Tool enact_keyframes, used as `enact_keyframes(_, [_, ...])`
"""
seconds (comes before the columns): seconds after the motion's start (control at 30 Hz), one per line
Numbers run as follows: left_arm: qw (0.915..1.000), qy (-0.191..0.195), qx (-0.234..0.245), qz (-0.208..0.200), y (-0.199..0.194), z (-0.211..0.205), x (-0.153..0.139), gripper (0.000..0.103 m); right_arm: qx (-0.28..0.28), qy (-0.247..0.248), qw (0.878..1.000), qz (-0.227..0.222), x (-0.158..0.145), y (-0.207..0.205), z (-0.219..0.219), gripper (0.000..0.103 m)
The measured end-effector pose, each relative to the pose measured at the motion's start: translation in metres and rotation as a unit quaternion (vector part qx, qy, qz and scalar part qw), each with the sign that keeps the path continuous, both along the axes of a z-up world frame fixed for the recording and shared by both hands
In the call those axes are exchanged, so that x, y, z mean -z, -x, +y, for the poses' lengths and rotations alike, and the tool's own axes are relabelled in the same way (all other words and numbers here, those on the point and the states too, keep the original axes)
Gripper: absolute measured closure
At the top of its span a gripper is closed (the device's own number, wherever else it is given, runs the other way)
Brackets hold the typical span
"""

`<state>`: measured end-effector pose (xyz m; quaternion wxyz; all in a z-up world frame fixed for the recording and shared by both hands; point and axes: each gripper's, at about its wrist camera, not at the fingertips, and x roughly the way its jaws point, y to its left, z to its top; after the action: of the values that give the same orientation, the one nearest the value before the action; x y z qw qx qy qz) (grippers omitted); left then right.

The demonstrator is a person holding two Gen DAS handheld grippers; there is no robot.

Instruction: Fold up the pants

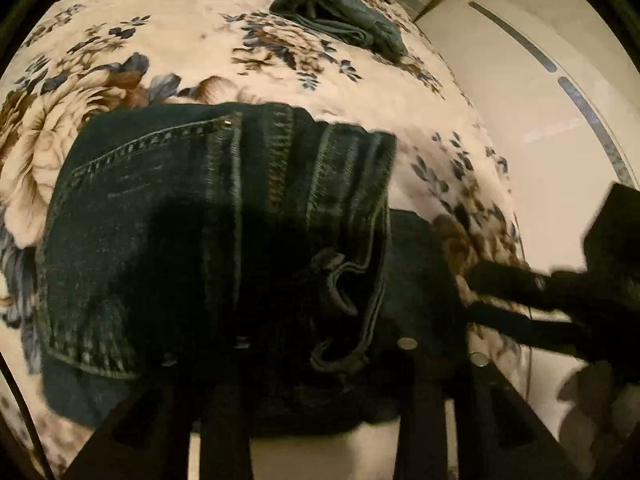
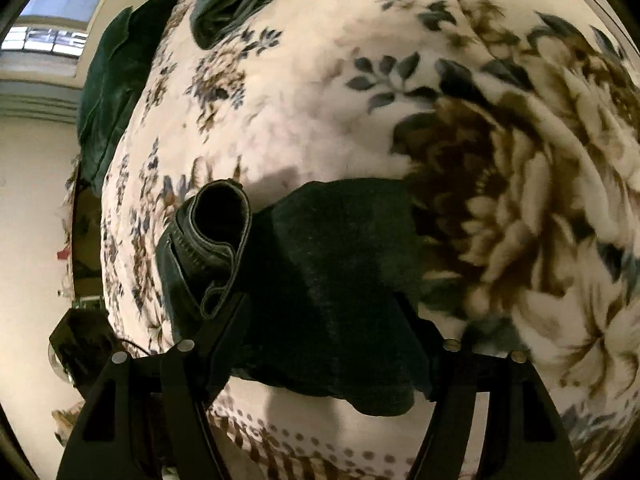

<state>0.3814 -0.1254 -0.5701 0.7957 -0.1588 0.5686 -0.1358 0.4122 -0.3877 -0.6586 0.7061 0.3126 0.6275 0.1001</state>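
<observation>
Dark blue jeans (image 1: 192, 248) lie folded on a floral blanket (image 1: 192, 40), back pocket and waistband up. My left gripper (image 1: 320, 360) hovers right over the bundle, its open fingers (image 1: 420, 400) straddling the near edge. The right gripper shows in the left wrist view (image 1: 520, 292) at the bundle's right side. In the right wrist view the same jeans (image 2: 340, 280) fill the centre, a rolled hem end (image 2: 220, 232) at left. My right gripper (image 2: 320, 360) is open, with its fingers (image 2: 224, 332) on either side of the fabric.
A second folded greenish garment (image 1: 340, 16) lies farther back on the blanket; it also shows in the right wrist view (image 2: 228, 4). A dark green pillow (image 2: 116, 88) sits at the bed's edge. A pale floor (image 1: 540, 120) lies beside the bed.
</observation>
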Motion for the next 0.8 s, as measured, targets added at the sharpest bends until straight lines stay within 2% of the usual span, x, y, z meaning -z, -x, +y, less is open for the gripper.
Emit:
enact_keyframes(0.07, [0.9999, 0.011, 0.004, 0.009, 0.008, 0.005, -0.013, 0.06, -0.007, -0.033, 0.999, -0.009, -0.001, -0.005, 0.004, 0.03])
enact_keyframes(0.13, [0.9998, 0.017, 0.001, 0.008, 0.024, 0.009, -0.028, 0.045, -0.016, -0.065, 0.998, -0.019, -0.001, -0.012, 0.013, 0.03])
enact_keyframes(0.17, [1.0, 0.003, -0.004, 0.002, 0.035, 0.012, -0.035, 0.022, -0.022, -0.078, 0.996, -0.022, 0.0, -0.016, 0.018, 0.03])
enact_keyframes(0.2, [0.9999, -0.009, -0.008, -0.003, 0.044, 0.014, -0.04, 0.005, -0.03, -0.09, 0.995, -0.022, 0.002, -0.02, 0.024, 0.03])
enact_keyframes(0.3, [0.999, -0.036, -0.025, -0.007, 0.058, 0.033, -0.049, 0.003, -0.058, -0.117, 0.991, 0.005, 0.028, -0.037, 0.047, 0.029])
enact_keyframes(0.37, [0.9973, -0.053, -0.049, 0.007, 0.062, 0.054, -0.046, 0.003, -0.065, -0.102, 0.992, 0.027, 0.047, -0.043, 0.056, 0.029])
enact_keyframes(0.57, [0.9876, -0.081, -0.131, 0.031, 0.061, 0.112, -0.032, 0.003, -0.095, -0.15, 0.984, 0.021, 0.066, -0.053, 0.082, 0.025])
enact_keyframes(0.6, [0.9851, -0.086, -0.146, 0.031, 0.059, 0.121, -0.033, 0.003, -0.1, -0.148, 0.984, 0.021, 0.066, -0.054, 0.086, 0.035])
enact_keyframes(0.63, [0.9823, -0.093, -0.16, 0.029, 0.057, 0.128, -0.035, 0.003, -0.104, -0.137, 0.985, 0.017, 0.063, -0.053, 0.092, 0.064])
enact_keyframes(0.67, [0.9805, -0.093, -0.171, 0.027, 0.056, 0.134, -0.039, 0.003, -0.101, -0.137, 0.985, 0.01, 0.058, -0.051, 0.095, 0.079])
enact_keyframes(0.8, [0.9775, -0.077, -0.195, 0.02, 0.048, 0.151, -0.054, 0.003, -0.067, -0.115, 0.99, -0.036, 0.013, -0.031, 0.073, 0.084])
